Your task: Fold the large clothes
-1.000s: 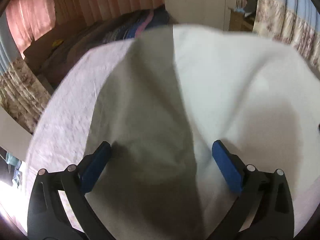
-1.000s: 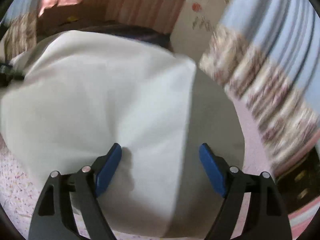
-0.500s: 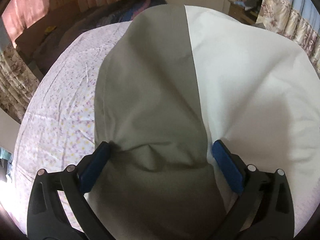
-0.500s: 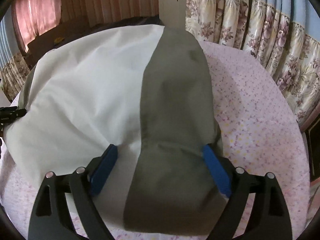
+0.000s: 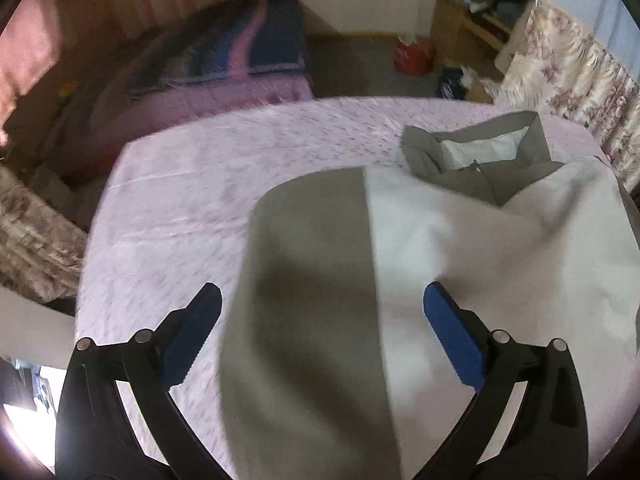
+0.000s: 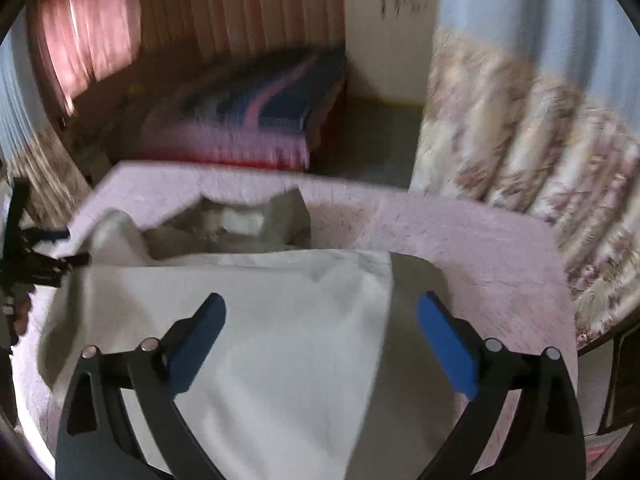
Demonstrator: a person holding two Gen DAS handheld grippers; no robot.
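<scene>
Left wrist view: our left gripper [image 5: 322, 330] fingers spread above the grey-and-white garment [image 5: 440, 248] on the pink floral bed [image 5: 192, 200]; our right gripper [image 6: 322, 334] fingers, just opening wider, hold nothing, collar at twelve o'clock.

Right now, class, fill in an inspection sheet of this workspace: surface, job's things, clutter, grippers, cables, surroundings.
Surface: bed under a pink flowered sheet, mostly bare on its left.
Job's things: garment, white with grey side panels, lying on the sheet; its grey collar lies at the far end, rumpled.
Clutter: nothing seen on the bed besides the garment.
Grippers: left gripper open above a grey panel, holding nothing; right gripper open, jaws have just been opening, cloth below but not pinched.
Cables: nothing seen.
Surroundings: second bed with a dark striped blanket, flowered curtains, a red bag on the floor, wooden furniture with heaped items.
</scene>
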